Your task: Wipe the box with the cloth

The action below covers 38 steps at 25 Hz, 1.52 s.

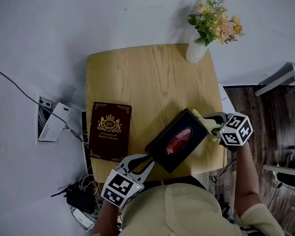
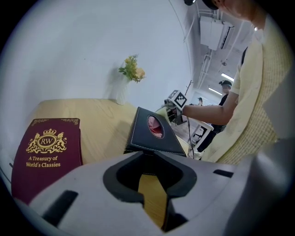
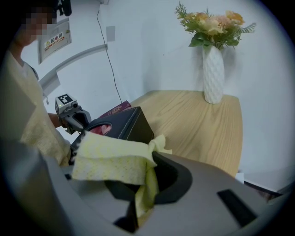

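On the table (image 1: pixel 150 79) the box (image 1: pixel 177 140) lies at an angle near the front edge, beside a book (image 1: pixel 109 130). At its near corner the left gripper (image 1: pixel 150 162) has its jaws closed on the box with only a narrow gap between them. At the far end the right gripper (image 1: pixel 211 128) is clamped on the cloth (image 1: pixel 202 120), which touches the box.

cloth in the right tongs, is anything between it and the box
Nothing visible does. The cloth, pinched in the right tongs, sits right at one end of the box. The left tongs are at the box's opposite corner, and the book lies off to the side.
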Available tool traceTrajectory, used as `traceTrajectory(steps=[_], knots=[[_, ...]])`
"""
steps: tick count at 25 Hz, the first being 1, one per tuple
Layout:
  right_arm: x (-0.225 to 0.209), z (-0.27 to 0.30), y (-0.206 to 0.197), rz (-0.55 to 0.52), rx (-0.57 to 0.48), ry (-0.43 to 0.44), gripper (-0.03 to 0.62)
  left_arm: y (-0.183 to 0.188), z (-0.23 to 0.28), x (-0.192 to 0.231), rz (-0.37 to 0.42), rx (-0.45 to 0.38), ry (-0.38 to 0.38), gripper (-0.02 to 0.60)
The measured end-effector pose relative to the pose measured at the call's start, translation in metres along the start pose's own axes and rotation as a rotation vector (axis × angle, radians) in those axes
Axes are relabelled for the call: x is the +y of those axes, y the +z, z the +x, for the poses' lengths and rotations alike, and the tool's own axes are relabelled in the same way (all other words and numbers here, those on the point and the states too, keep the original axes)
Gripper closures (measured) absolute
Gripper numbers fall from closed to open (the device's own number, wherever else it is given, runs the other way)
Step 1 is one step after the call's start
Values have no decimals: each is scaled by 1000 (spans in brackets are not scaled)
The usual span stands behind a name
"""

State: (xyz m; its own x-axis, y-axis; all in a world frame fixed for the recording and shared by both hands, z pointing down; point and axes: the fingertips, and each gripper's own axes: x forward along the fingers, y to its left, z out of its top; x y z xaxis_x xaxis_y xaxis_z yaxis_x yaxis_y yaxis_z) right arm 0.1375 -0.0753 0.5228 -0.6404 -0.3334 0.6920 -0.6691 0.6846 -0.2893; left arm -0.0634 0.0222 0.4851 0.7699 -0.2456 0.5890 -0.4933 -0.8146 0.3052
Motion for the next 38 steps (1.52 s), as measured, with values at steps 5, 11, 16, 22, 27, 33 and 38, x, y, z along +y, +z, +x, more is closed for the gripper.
traceTrajectory(steps=[5, 11, 16, 22, 27, 33, 38], knots=[[1, -10, -10, 19, -3, -39, 554, 1, 1, -1, 2, 5, -19, 500], [3, -20, -21, 50, -21, -92, 554, 0, 1, -1, 11, 8, -27, 500], [4, -34, -23, 79, -74, -146, 554, 0, 1, -1, 7, 6, -33, 500], [-1, -48, -11, 133, -220, -280, 554, 0, 1, -2, 9, 11, -29, 499], [6, -45, -7, 131, -251, -325, 554, 1, 2, -2, 17, 14, -17, 499], [7, -46, -10, 164, -266, -344, 554, 1, 3, -2, 36, 23, -8, 499], [8, -47, -10, 180, -273, -358, 554, 2, 3, 0, 55, 30, -11, 499]])
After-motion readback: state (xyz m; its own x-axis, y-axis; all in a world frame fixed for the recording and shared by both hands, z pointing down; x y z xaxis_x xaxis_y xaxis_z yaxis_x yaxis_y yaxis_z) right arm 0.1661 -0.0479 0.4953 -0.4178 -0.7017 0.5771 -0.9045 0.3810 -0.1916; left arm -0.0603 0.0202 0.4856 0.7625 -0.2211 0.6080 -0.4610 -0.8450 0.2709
